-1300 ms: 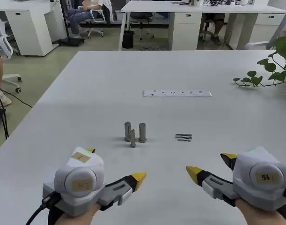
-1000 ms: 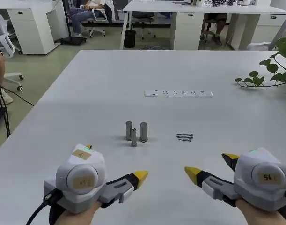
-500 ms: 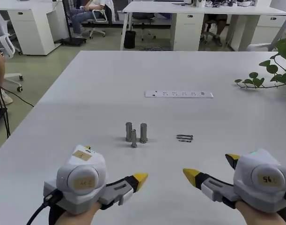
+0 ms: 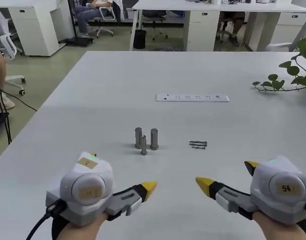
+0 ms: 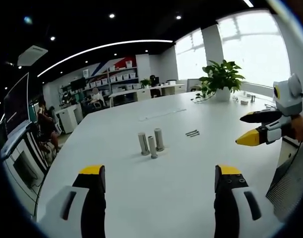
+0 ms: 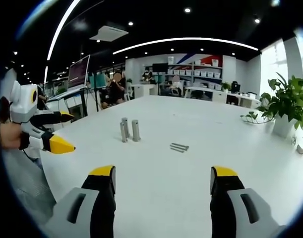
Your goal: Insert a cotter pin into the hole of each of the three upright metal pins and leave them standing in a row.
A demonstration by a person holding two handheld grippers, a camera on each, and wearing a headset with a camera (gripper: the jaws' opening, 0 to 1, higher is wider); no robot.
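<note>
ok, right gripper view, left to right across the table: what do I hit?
left gripper → metal pins → cotter pins → plant

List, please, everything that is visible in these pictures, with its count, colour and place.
Table: one, light grey, under everything.
Metal pins: three, grey, upright, clustered mid-table.
Cotter pins: small bunch, dark grey, lying right of the metal pins in the head view; exact count unclear.
Power strip: one, white, beyond the metal pins.
Plant: one, green, far right of the table.
Left gripper: one, white with yellow tips, near edge, open.
Right gripper: one, same colours, near edge, open.
</note>
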